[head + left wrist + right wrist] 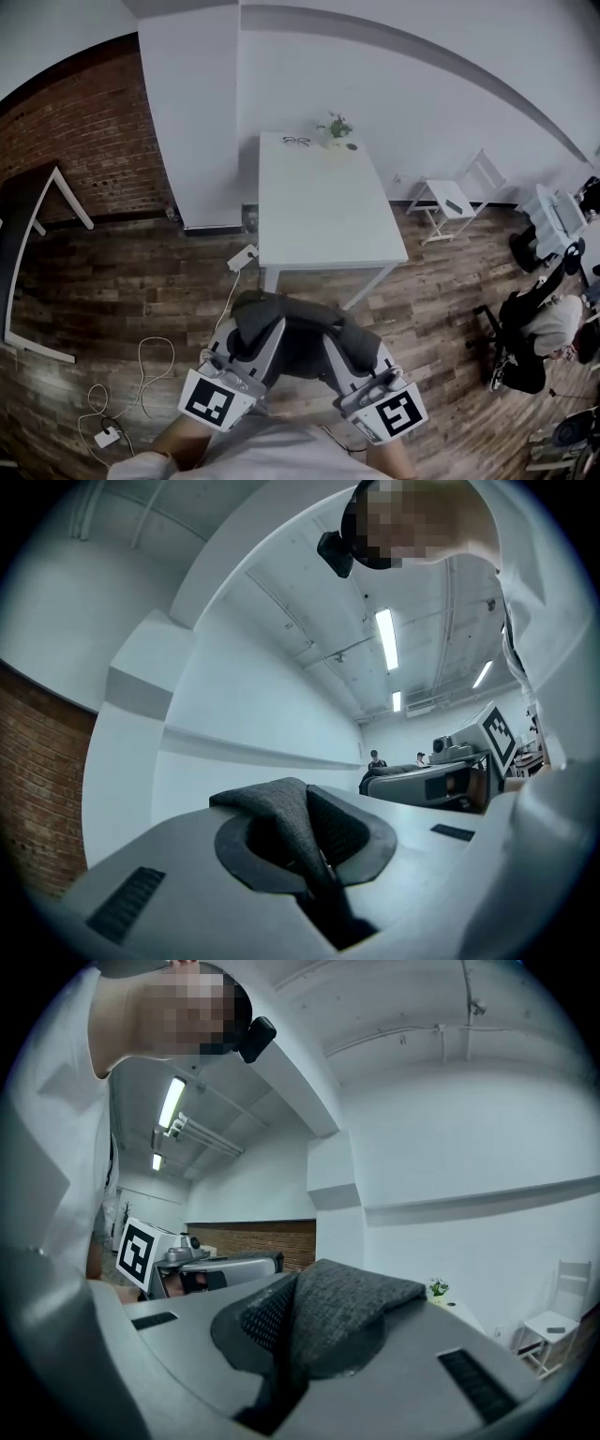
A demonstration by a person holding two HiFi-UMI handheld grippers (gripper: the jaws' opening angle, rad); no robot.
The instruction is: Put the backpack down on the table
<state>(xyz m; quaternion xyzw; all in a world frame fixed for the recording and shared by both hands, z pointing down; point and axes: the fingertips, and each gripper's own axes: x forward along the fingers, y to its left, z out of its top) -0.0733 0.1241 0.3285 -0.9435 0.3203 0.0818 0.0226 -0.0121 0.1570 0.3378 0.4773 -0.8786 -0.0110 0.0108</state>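
White bench (323, 225) waits ahead; my left tongs (258, 337) and right tongs (339, 349) each clamp a fold of the backpack (298, 349), soft, floppy fabric, probably saggy, best held at both top edges

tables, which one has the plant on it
The white table in the middle, plant and glasses at its far end; the other table, at the left edge, has a dark top.
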